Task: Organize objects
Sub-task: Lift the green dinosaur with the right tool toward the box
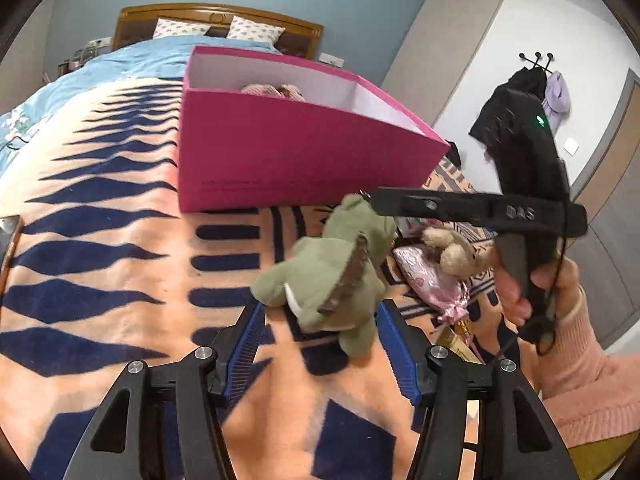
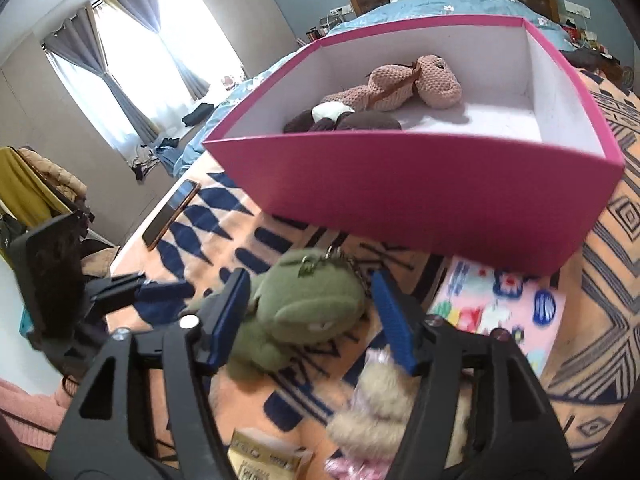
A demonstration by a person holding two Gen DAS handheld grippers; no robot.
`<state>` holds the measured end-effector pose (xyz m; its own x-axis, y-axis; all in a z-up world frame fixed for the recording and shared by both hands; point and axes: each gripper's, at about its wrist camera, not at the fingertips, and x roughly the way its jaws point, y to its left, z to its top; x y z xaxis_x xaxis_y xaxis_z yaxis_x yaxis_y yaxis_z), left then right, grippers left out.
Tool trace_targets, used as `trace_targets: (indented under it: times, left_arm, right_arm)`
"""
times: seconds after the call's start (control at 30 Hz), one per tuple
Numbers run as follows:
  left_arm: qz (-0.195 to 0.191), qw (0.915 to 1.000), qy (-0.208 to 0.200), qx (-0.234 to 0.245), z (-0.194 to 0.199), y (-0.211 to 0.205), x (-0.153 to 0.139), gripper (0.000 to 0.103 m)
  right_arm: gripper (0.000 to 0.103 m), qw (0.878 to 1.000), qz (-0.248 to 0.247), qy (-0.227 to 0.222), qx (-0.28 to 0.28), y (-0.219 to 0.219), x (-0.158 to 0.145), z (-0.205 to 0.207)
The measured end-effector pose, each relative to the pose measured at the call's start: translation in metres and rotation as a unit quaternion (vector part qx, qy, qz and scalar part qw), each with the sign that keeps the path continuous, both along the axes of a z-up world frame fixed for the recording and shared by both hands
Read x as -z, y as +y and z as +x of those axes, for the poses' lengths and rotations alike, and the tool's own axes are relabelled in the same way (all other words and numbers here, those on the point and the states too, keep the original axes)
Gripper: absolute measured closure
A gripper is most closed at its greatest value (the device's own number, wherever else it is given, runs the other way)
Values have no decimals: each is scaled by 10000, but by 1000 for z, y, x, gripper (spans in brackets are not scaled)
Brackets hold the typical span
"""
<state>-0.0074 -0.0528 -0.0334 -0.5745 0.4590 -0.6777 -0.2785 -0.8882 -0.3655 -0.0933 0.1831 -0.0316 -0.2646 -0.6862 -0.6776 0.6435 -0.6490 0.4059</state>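
A green plush toy [image 1: 332, 276] lies on the patterned blanket in front of a pink box [image 1: 288, 160]. My left gripper [image 1: 320, 312] is open, its blue pads on either side of the toy's lower part. My right gripper [image 2: 310, 300] is open around the same green plush [image 2: 304, 312], near its head and keychain. The right gripper also shows from the side in the left wrist view [image 1: 376, 200]. The pink box [image 2: 420, 200] holds a pink knitted plush [image 2: 400, 84] and a dark brown and white plush [image 2: 340, 118].
A beige plush in a pink dress [image 1: 452, 256] lies right of the green toy, also under my right gripper [image 2: 384, 404]. A phone [image 2: 172, 208] lies at the blanket's left edge. A pink printed cloth [image 2: 500, 308] and a yellow packet [image 2: 268, 456] lie nearby.
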Motion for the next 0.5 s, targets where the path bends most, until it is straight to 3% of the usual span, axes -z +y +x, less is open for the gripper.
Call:
trace_targets:
  times: [0.13, 0.27, 0.5]
  left_arm:
    - [41, 9998, -165, 57, -4, 4, 7, 43]
    - [141, 9995, -278, 88, -11, 8, 11, 61]
    - [54, 9998, -51, 210, -11, 14, -5, 62]
  right_arm:
    - [37, 9995, 100, -138, -263, -14, 10, -6]
    - [44, 9989, 280, 42, -380, -22, 13, 0]
    - [46, 9995, 216, 145, -176, -7, 2, 11]
